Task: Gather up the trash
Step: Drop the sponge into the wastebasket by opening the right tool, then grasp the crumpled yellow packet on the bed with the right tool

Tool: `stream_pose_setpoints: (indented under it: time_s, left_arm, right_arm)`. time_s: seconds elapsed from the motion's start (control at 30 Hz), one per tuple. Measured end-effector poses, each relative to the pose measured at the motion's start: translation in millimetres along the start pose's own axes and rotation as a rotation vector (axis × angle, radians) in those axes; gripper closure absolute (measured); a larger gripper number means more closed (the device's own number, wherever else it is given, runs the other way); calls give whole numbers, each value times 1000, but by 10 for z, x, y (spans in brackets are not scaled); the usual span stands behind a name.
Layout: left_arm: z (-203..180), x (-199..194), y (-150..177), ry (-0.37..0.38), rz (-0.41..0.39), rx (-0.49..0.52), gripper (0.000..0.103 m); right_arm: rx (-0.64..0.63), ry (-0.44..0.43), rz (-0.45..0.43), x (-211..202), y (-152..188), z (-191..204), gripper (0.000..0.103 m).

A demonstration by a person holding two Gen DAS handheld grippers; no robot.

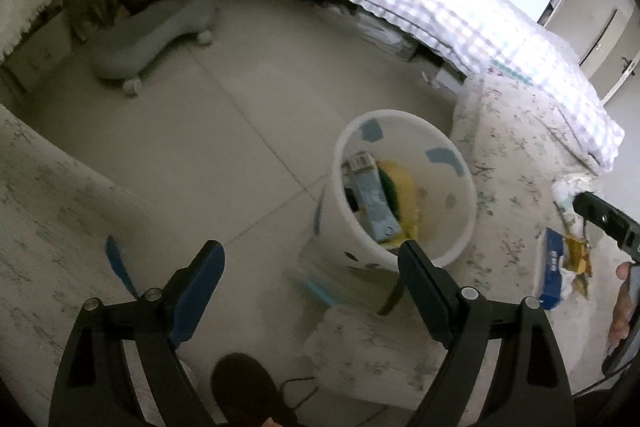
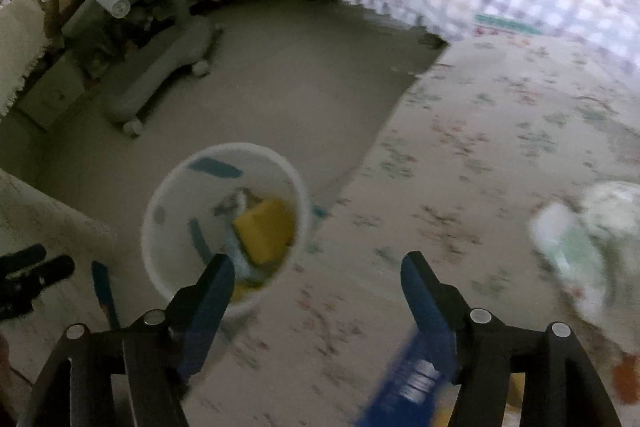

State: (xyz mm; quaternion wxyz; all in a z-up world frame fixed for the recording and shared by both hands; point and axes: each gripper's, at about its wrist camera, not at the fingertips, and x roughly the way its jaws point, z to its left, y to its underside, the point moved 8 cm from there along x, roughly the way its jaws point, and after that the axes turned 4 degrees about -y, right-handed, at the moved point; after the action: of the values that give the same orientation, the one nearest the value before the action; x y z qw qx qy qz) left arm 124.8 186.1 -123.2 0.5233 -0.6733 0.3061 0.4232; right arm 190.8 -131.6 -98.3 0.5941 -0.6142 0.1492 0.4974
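Both claws are spread wide with nothing in them, left gripper [image 1: 310, 263] hanging over the white trash bin [image 1: 456, 251] that's already got a yellow sponge [image 1: 402, 187] and a blue packet [image 1: 370, 197] inside, right gripper [image 2: 318, 277] above the floral mat [image 2: 480, 131] near a blue wrapper [image 2: 412, 383] and crumpled white tissue [image 2: 580, 243].

Ahead of our left gripper [image 1: 312, 259] we see a white round plastic bin with blue patches [image 1: 448, 247], upright, holding a yellow sponge [image 1: 400, 187]; a blue wrapper [image 1: 554, 267] lies to its right.
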Motion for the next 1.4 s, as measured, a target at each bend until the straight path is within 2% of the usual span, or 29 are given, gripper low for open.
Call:
stream_pose_setpoints:
  time_s: [0.17, 0.27, 0.37, 0.5, 0.7, 1.03, 1.2, 1.3, 1.4]
  left_arm:
    - [-167, -34, 53, 2, 13, 33, 13]
    - [-280, -39, 100, 13, 28, 60, 12]
    - [-413, -39, 149, 36, 51, 80, 0]
    - [-601, -74, 186, 62, 63, 92, 0]
    - [-845, -101, 223, 83, 74, 116, 0]
    - [-1150, -47, 315, 99, 112, 166, 0]
    - [-1373, 11, 356, 106, 129, 201, 0]
    - [-1537, 55, 404, 113, 146, 222, 0]
    - [-1733, 96, 451, 128, 162, 241, 0]
  right_arm:
    - [10, 53, 27, -249, 193, -384, 25]
    - [10, 93, 75, -312, 370, -622, 24]
    - [8, 128, 131, -322, 541, -819, 24]
    - [23, 164, 184, -328, 720, -1045, 24]
    - [88, 149, 228, -321, 830, -1256, 24]
    - [221, 84, 304, -11, 936, -1446, 25]
    - [274, 92, 301, 60, 934, -1601, 29]
    - [292, 85, 302, 80, 951, -1663, 37]
    - [304, 74, 292, 27, 939, -1705, 53]
